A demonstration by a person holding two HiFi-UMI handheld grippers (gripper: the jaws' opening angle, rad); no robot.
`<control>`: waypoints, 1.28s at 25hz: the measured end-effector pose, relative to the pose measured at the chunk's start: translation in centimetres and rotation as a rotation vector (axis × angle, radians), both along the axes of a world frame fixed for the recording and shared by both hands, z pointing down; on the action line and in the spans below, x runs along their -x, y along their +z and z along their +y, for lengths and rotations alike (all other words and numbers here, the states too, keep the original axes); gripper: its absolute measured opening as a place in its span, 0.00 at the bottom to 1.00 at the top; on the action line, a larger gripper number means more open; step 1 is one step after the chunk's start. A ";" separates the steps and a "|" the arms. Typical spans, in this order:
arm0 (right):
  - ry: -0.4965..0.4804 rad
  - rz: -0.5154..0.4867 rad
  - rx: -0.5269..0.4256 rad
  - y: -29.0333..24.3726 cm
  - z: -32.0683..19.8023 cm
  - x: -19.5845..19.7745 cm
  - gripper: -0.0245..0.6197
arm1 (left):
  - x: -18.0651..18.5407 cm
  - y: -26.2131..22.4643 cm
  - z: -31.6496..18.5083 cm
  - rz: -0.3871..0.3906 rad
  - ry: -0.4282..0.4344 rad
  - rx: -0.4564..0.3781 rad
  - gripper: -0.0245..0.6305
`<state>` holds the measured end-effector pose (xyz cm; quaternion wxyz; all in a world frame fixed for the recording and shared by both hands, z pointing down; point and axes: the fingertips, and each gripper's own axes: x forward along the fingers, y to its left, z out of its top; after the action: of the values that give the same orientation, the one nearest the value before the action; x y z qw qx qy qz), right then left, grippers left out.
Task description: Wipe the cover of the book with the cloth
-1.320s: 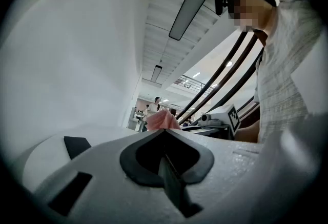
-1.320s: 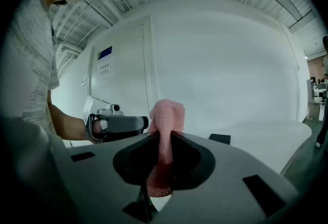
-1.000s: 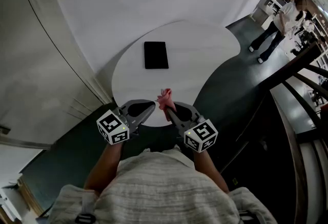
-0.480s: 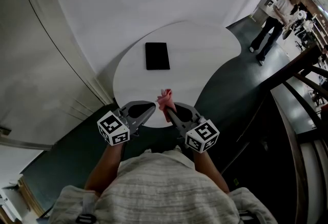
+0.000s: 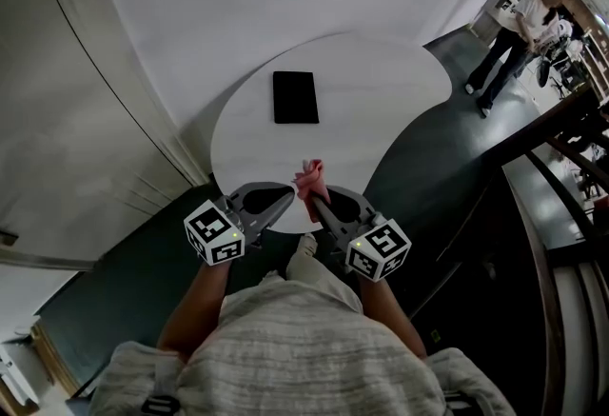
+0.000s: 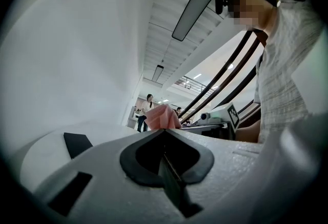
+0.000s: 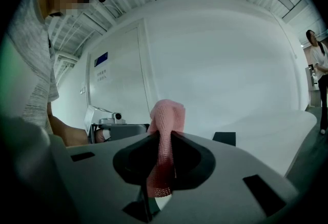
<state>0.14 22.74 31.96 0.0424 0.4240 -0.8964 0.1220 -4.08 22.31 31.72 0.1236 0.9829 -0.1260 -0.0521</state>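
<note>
A black book (image 5: pixel 295 96) lies flat on the round white table (image 5: pixel 381 109), towards its far left side; it also shows as a dark slab in the left gripper view (image 6: pixel 78 143) and the right gripper view (image 7: pixel 224 138). My right gripper (image 5: pixel 312 196) hovers at the table's near edge, shut on a pink cloth (image 5: pixel 310 178) that sticks up out of its jaws (image 7: pixel 165 120). Beside it, to the left, my left gripper (image 5: pixel 285 199) is shut with nothing in it. Both grippers are well short of the book.
A white wall curves behind the table. Dark floor surrounds the table. Two people (image 5: pixel 519 29) stand far off at the upper right, by a dark stair railing (image 5: pixel 561 119). The person's shoe (image 5: pixel 303 252) shows below the table edge.
The view has shifted slightly, so the table and book sit a bit lower and farther right. A shoe has come into view under the table edge. The far people have moved.
</note>
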 end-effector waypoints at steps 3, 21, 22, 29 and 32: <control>-0.012 0.002 0.008 0.2 -1.3 -0.6 0.12 | -0.9 0.1 -1.2 -0.002 0.004 0.007 0.06; -0.155 0.092 0.020 2.0 -18.0 -6.3 0.12 | -7.8 2.0 -17.0 -0.059 -0.028 0.042 0.06; -0.165 0.101 0.021 2.3 -19.1 -6.6 0.12 | -8.0 2.3 -17.9 -0.069 -0.037 0.043 0.06; -0.236 0.175 0.052 5.7 -25.4 -8.2 0.12 | -8.7 4.4 -23.0 -0.125 -0.101 0.062 0.06; -0.260 0.205 0.061 7.3 -27.8 -8.5 0.12 | -8.8 5.5 -24.4 -0.144 -0.118 0.080 0.06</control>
<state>8.63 -5.06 39.30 0.1618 0.3130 -0.9307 0.0987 4.75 -2.13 37.17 0.1501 0.9693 -0.1940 0.0163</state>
